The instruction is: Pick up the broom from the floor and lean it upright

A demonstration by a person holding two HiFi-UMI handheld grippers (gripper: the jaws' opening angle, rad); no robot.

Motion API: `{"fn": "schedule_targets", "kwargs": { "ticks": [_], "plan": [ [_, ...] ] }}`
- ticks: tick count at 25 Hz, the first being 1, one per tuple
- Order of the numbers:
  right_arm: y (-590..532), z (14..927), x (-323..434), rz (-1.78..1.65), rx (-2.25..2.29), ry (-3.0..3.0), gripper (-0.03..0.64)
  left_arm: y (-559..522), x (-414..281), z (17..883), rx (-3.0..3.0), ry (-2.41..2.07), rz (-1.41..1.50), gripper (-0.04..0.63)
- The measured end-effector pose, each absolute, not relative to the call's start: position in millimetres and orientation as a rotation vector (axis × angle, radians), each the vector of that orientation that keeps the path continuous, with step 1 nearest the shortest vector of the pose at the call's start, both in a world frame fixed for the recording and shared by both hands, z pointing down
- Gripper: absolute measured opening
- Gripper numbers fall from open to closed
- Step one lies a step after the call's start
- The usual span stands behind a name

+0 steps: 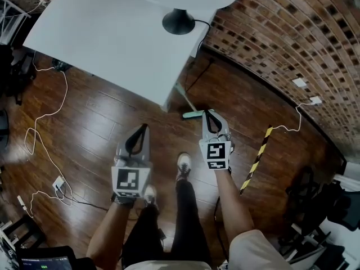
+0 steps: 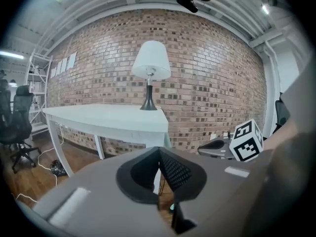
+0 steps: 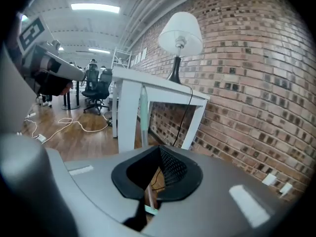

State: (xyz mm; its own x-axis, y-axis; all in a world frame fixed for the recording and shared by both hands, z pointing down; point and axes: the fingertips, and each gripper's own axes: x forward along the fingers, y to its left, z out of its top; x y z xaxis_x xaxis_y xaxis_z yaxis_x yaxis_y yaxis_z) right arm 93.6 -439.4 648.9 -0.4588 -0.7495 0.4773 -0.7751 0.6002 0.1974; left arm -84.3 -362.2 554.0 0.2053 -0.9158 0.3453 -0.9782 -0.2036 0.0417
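Reading both claws as closed and empty. The right gripper (image 3: pixel 159 148) has its two black jaws meeting at the tips with nothing pinched. Its pads (image 3: pixel 173 168) carry a fine dimpled grid, and the shell around them is smooth grey plastic. A teardrop-shaped hollow sits behind the tips. The left gripper (image 2: pixel 159 149) looks the same, tips together and holding nothing. Each gripper has one marker cube, two in total, with black-and-white square patterns; the left one is at (image 1: pixel 131 180).

In the head view the two grippers sit side by side above the floor and apart from each other.

The broom (image 1: pixel 193 115) is out of both claws. It has a thin, straight, pale mint-green handle and a small mint head. The head rests on the floor just beside the right gripper's tip in the head view. The handle stands close to upright, leaning on the corner leg of the table (image 1: pixel 101 32).

- Table: one, matte white, flat top with square legs.
- Table lamp (image 1: pixel 179 21): one on the table, with a white conical shade, a thin stem and a round black base.
- Floor (image 1: pixel 101 122): glossy dark wood planks.
- Wall (image 1: pixel 281 32): red-brown brick.
- Cable (image 1: pixel 48 114): one loose white cable snaking over the planks.
- Hazard tape (image 1: pixel 256 159): one yellow-and-black striped strip near the wall.
- Wall sockets: two white ones, the first at (image 1: pixel 300 82).
- Shoes: two white ones below the grippers, the first at (image 1: pixel 183 163).
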Motion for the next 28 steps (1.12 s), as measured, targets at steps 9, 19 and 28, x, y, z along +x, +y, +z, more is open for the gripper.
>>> {"fn": "schedule_targets", "kwargs": {
  "ticks": [9,19,28],
  "plan": [
    [-359.1,466.7,100.7,-0.047,1.416,-2.348,0.012,-317.4,-122.5,422.4,2.391,-1.864,0.249,0.002],
    [-224.9,292.9,117.6,-0.110,1.643,-2.311,0.012,-239.6,-141.0,287.0,2.571,-1.807,0.129,0.002],
    [-180.9,217.5,123.8,-0.230,1.700,-2.317,0.012,-200.3,-138.6,240.9,2.570,-1.863,0.069,0.002]
  ]
}}
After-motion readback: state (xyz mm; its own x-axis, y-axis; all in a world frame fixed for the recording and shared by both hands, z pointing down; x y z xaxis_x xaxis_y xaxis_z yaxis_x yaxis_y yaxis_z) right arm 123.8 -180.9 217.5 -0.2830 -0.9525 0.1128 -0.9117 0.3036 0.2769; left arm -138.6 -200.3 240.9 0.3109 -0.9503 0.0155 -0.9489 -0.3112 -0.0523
